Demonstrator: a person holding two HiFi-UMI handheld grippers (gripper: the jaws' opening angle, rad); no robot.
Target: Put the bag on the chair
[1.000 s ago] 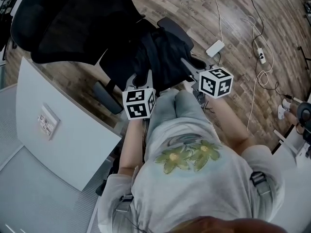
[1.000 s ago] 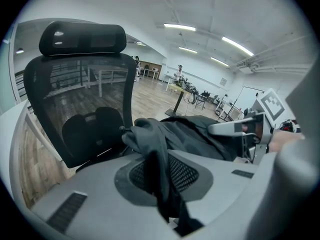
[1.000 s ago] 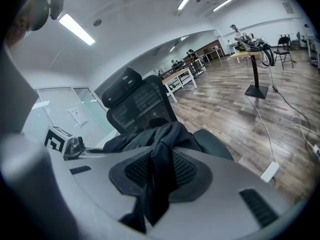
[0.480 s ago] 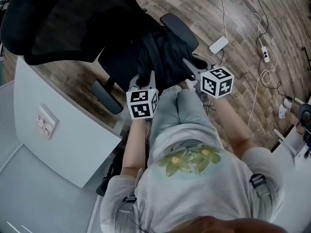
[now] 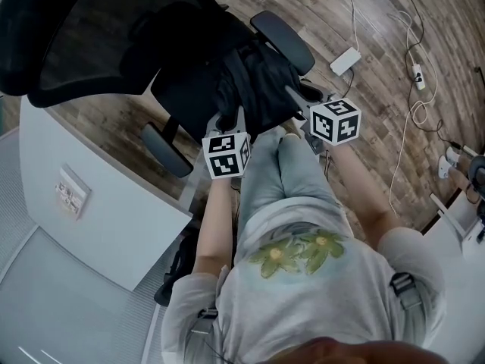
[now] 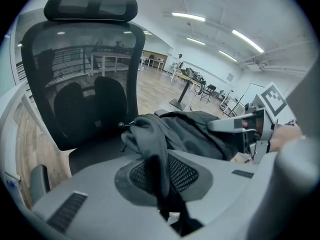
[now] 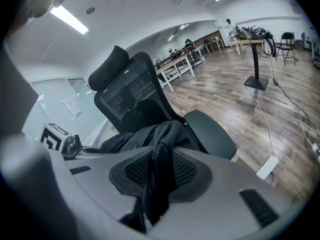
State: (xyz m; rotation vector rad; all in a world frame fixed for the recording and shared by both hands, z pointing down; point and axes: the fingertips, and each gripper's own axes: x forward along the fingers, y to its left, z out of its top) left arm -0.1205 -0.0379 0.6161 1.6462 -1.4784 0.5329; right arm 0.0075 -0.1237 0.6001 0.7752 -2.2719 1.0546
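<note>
The black bag (image 5: 258, 82) hangs between the 2 grippers, over the seat of the black office chair (image 5: 91, 36) and in front of its mesh backrest. Whether its underside touches the seat cannot be told. The bag is slack and crumpled, its mouth is not in sight, and nothing of what it may hold shows.

The left gripper (image 6: 165, 171) has its jaws nearly together, pinching a dark fold or strap of the bag that runs down between the 2 mesh pads. The right gripper (image 7: 157, 176) grips another dark strip of the same fabric, its jaws a little further apart. Both point downward toward the seat, the left at the bag's left end and the right at its right end.

The chair's right armrest (image 5: 282, 40) lies just beyond the bag and its left armrest (image 5: 163, 149) stands beside a white desk panel (image 5: 98, 218). On the wooden floor (image 5: 379, 21) lie a white adapter (image 5: 345, 61) and loose cables (image 5: 413, 105), well apart from the chair
</note>
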